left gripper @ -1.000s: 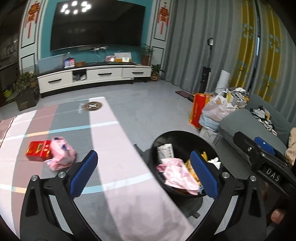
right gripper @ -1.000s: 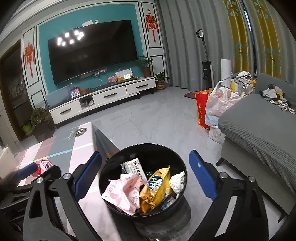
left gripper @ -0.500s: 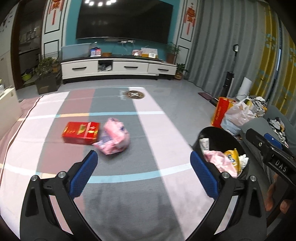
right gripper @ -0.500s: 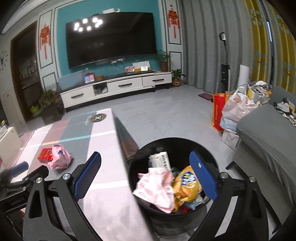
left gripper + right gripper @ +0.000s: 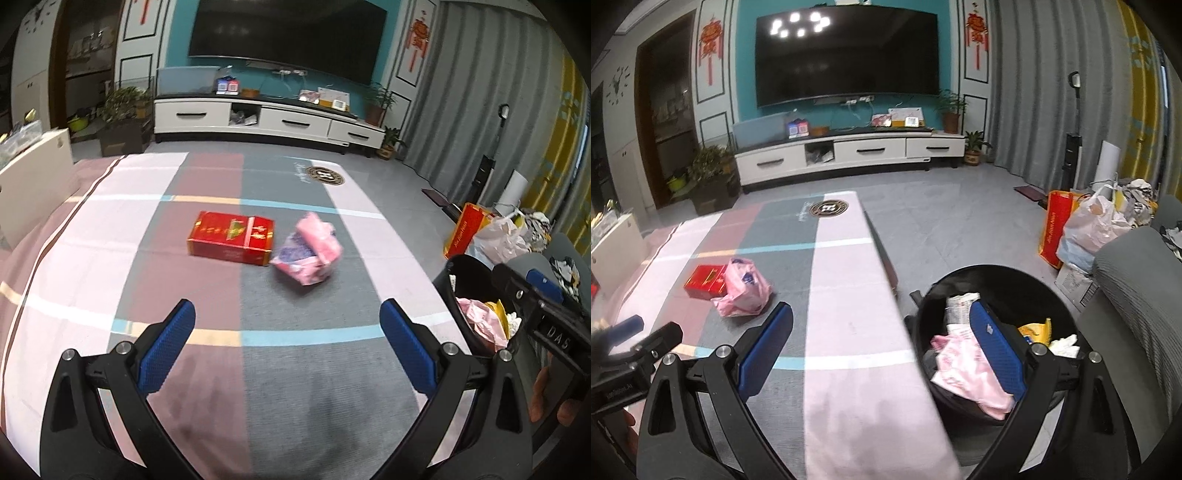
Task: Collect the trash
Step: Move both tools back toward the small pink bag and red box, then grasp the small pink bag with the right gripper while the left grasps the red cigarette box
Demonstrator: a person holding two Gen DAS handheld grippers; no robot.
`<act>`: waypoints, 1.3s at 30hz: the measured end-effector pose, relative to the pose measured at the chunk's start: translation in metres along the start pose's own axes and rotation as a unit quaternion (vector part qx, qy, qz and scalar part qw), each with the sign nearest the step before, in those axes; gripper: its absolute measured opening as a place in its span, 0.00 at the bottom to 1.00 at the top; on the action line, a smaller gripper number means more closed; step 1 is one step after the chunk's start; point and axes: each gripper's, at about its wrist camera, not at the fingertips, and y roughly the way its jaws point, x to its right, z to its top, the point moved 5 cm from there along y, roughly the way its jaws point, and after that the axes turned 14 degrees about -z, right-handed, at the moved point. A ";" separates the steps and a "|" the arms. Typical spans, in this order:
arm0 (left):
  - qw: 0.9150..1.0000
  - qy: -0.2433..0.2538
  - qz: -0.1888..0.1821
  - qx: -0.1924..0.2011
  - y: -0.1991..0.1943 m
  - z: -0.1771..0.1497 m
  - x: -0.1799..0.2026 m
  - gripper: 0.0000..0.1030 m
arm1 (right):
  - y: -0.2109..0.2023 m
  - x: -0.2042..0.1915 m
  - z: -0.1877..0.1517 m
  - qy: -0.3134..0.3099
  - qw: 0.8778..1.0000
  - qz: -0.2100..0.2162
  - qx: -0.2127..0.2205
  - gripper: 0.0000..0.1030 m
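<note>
Binned: wrappers already in black bin (image 5: 993,332), behind the right gripper (image 5: 882,338), jaws apart, empty
Left: red box (image 5: 231,237), pink bag (image 5: 308,254) ahead of the left gripper (image 5: 288,341), jaws apart, empty

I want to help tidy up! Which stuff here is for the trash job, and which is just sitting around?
For the job: pink bag, red box, black bin.

Just sitting around: TV, TV cabinet, red shopping bag, potted plant.
</note>
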 end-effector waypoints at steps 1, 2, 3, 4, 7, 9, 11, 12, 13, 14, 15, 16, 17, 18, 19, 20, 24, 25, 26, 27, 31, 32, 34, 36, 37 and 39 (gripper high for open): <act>1.000 -0.009 0.002 0.002 -0.002 0.000 -0.005 0.97 | 0.001 -0.004 -0.002 -0.003 1.000 0.003 -0.004 0.92; 1.000 -0.020 0.003 0.004 -0.004 0.000 -0.012 0.97 | 0.004 -0.009 -0.003 -0.008 1.000 0.009 -0.010 0.92; 1.000 -0.030 0.005 0.005 -0.006 0.000 -0.016 0.97 | 0.006 -0.014 -0.004 -0.010 1.000 0.016 -0.017 0.92; 0.999 -0.043 0.008 0.005 -0.009 -0.001 -0.023 0.97 | 0.009 -0.019 -0.006 -0.012 0.999 0.023 -0.024 0.92; 0.996 -0.081 0.020 0.001 -0.013 -0.003 -0.044 0.97 | 0.016 -0.036 -0.011 -0.012 0.997 0.062 -0.048 0.92; 0.995 -0.101 0.025 -0.002 -0.014 -0.003 -0.056 0.97 | 0.021 -0.048 -0.015 -0.012 0.994 0.092 -0.066 0.92; 0.993 -0.118 0.029 -0.005 -0.015 -0.003 -0.068 0.97 | 0.023 -0.060 -0.017 -0.007 0.989 0.120 -0.081 0.92; 0.992 -0.124 0.030 -0.006 -0.016 -0.003 -0.072 0.97 | 0.025 -0.068 -0.018 -0.005 0.987 0.133 -0.089 0.92; 0.991 -0.129 0.029 -0.006 -0.016 -0.003 -0.076 0.97 | 0.026 -0.072 -0.019 -0.003 0.985 0.142 -0.094 0.92; 0.991 -0.133 0.028 -0.007 -0.017 -0.002 -0.079 0.97 | 0.028 -0.078 -0.020 0.000 0.984 0.150 -0.100 0.92; 0.990 -0.139 0.029 -0.007 -0.018 -0.002 -0.084 0.97 | 0.029 -0.083 -0.020 0.004 0.982 0.157 -0.104 0.92; 0.989 -0.142 0.030 -0.006 -0.020 -0.001 -0.088 0.97 | 0.030 -0.086 -0.020 0.009 0.981 0.162 -0.106 0.92; 0.989 -0.143 0.033 -0.007 -0.021 0.000 -0.092 0.97 | 0.032 -0.089 -0.020 0.014 0.980 0.164 -0.108 0.92; 0.989 -0.141 0.036 -0.009 -0.021 0.001 -0.095 0.97 | 0.034 -0.094 -0.020 0.017 0.980 0.167 -0.111 0.91; 0.989 -0.140 0.039 -0.010 -0.022 0.001 -0.097 0.97 | 0.037 -0.099 -0.019 0.019 0.979 0.169 -0.113 0.89; 0.989 -0.138 0.041 -0.011 -0.022 0.002 -0.100 0.97 | 0.040 -0.105 -0.017 0.022 0.978 0.173 -0.115 0.88; 0.991 -0.132 0.034 -0.017 -0.021 0.006 -0.107 0.97 | 0.052 -0.135 -0.008 0.011 0.976 0.183 -0.120 0.82; 0.991 -0.129 0.032 -0.020 -0.019 0.007 -0.107 0.97 | 0.054 -0.140 -0.005 0.007 0.976 0.181 -0.119 0.79; 0.991 -0.126 0.031 -0.025 -0.017 0.007 -0.107 0.97 | 0.058 -0.147 -0.002 0.004 0.977 0.180 -0.118 0.78; 0.992 -0.123 0.029 -0.028 -0.015 0.007 -0.109 0.97 | 0.062 -0.153 0.001 0.001 0.977 0.177 -0.120 0.76; 0.992 -0.117 0.026 -0.041 -0.006 0.006 -0.108 0.97 | 0.082 -0.168 0.003 -0.017 0.977 0.162 -0.139 0.47; 0.992 -0.114 0.023 -0.045 -0.003 0.006 -0.107 0.97 | 0.088 -0.171 0.000 -0.022 0.976 0.157 -0.148 0.42; 0.993 -0.108 0.021 -0.049 0.001 0.005 -0.104 0.97 | 0.093 -0.168 -0.003 -0.017 0.975 0.160 -0.152 0.36; 0.993 -0.102 0.018 -0.052 0.005 0.005 -0.101 0.97 | 0.090 -0.160 -0.003 -0.004 0.977 0.161 -0.143 0.33; 0.993 -0.099 0.016 -0.054 0.008 0.005 -0.099 0.97 | 0.089 -0.155 -0.002 0.000 0.978 0.156 -0.139 0.32; 0.994 -0.092 0.014 -0.057 0.014 0.008 -0.095 0.97 | 0.086 -0.140 -0.002 0.019 0.977 0.158 -0.139 0.32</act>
